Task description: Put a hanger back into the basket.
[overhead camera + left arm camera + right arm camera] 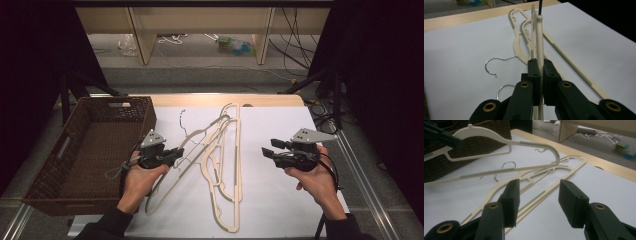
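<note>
Wicker basket at far left of the counter. Beside it, the left claw is clamped on a cream hanger, lifted above two more hangers. Farther from the basket, the right claw hovers half-open, empty.

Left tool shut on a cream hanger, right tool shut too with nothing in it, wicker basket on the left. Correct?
Not quite: the right tool is open, its jaws standing apart with nothing between, as the right gripper view shows. The left tool grips the cream hanger; the wicker basket sits left.
</note>
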Tool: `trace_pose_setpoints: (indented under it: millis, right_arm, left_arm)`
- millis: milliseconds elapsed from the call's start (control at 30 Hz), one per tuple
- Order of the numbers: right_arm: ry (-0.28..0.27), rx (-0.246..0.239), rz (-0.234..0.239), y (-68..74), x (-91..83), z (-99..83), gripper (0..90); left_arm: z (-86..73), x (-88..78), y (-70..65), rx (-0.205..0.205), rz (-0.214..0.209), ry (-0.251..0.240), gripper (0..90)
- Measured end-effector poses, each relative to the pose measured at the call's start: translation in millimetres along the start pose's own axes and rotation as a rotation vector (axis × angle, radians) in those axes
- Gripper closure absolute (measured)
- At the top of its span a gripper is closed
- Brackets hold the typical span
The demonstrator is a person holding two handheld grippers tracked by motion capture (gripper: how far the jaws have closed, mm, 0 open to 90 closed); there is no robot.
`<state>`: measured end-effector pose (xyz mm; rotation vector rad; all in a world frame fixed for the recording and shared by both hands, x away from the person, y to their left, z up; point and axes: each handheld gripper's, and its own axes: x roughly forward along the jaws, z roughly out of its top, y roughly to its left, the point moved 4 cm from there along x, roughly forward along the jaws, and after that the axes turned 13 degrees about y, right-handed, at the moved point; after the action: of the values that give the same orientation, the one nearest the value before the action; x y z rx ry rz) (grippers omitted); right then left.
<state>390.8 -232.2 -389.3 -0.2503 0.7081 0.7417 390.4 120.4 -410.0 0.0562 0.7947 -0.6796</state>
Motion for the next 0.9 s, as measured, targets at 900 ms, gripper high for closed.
trace_pose_setpoints:
  millis: [900]
  right_arm:
    - [-0.013,0.005,0.012,0.4,-4.1,-3.5,52.4]
  left_arm:
    - [37.2,-121.0,7.6,-0.024,-0.085,-0.206,86.5]
